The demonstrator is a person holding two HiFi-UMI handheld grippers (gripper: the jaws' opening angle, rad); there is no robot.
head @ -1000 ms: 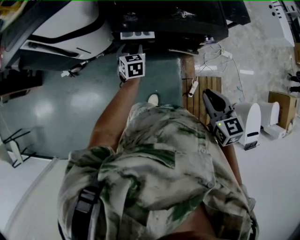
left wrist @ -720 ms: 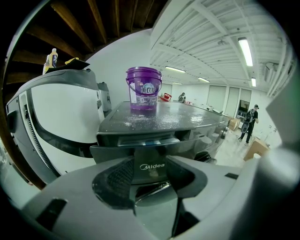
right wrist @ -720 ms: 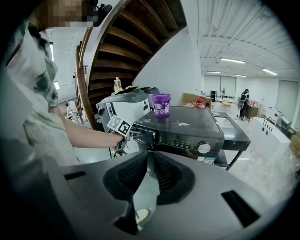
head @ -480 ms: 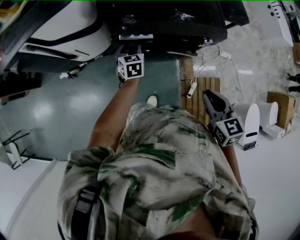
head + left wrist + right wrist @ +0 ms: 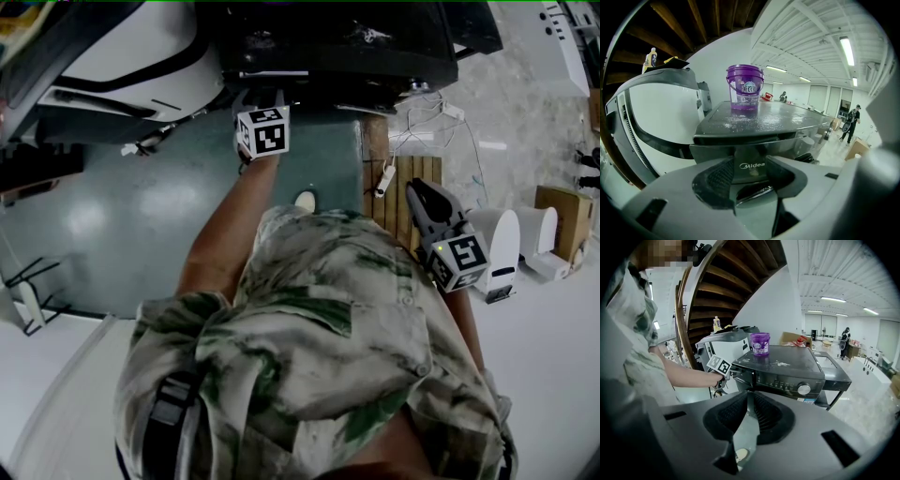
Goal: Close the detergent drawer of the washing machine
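Above a green floor [image 5: 112, 211], the left gripper [image 5: 750, 173] is held with jaws spread at the washing machine's [image 5: 787, 369] drawer [image 5: 754, 154]. The right gripper [image 5: 750, 404] is kept closed on nothing.

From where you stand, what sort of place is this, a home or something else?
Probably a large open hall or workshop, not a home laundry: the washing machine stands beside a wooden staircase, and long ceiling strip lights run over a wide room with a person far off.

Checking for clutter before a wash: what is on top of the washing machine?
A purple bucket stands on the washing machine, on its dark top, with white specks scattered around its base. What the bucket holds cannot be seen; its wall hides that.
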